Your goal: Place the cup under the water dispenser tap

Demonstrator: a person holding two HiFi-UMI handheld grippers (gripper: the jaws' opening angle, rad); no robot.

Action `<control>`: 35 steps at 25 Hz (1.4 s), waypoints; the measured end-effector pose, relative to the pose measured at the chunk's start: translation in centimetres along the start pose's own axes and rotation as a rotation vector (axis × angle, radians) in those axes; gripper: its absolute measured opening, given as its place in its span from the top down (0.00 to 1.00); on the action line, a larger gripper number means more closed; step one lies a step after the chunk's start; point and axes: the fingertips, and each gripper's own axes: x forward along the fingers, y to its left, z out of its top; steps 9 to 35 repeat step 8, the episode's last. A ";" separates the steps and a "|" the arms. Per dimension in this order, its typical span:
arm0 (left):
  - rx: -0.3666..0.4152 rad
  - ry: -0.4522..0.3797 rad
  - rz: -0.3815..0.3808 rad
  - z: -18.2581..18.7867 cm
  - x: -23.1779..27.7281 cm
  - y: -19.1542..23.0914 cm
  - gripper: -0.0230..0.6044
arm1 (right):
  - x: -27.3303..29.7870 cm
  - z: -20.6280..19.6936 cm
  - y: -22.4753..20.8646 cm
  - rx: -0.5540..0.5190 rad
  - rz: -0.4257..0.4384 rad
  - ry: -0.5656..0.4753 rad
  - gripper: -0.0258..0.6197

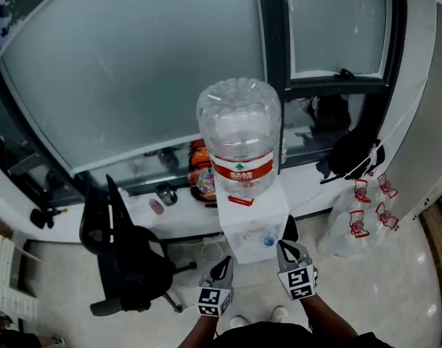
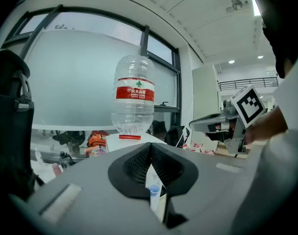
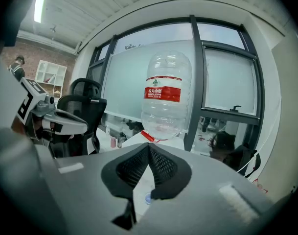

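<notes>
No cup shows in any view. The white water dispenser point(image 1: 244, 222) stands in front of me with a large clear bottle point(image 1: 239, 133) on top and a blue tap point(image 1: 270, 241) on its front. My left gripper point(image 1: 223, 265) is shut and empty, just left of the dispenser's front. My right gripper point(image 1: 284, 249) is shut and empty too, close to the tap's right side. In the left gripper view the bottle point(image 2: 133, 99) rises ahead and the tap point(image 2: 154, 192) peeks through the slit under the shut gripper point(image 2: 150, 148). In the right gripper view the bottle point(image 3: 163, 94) stands above the shut gripper point(image 3: 149, 147).
A black office chair point(image 1: 123, 256) stands to the left of the dispenser. The window ledge behind carries an orange bag point(image 1: 200, 171) and small items. A black bag point(image 1: 351, 156) and plastic-wrapped bottles point(image 1: 366, 216) lie to the right, beside a white wall.
</notes>
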 end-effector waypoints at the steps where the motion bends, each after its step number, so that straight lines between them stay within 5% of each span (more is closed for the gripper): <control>1: 0.004 -0.009 0.001 0.1 0.0 0.0 0.93 | 0.0 0.1 0.0 -0.001 0.001 -0.002 0.96; 8: 0.021 -0.056 -0.005 1.3 0.3 -0.4 0.93 | -0.4 1.2 0.3 0.000 0.030 -0.078 0.96; 35: 0.021 -0.056 -0.005 1.3 0.3 -0.4 0.93 | -0.4 1.2 0.3 0.000 0.030 -0.078 0.96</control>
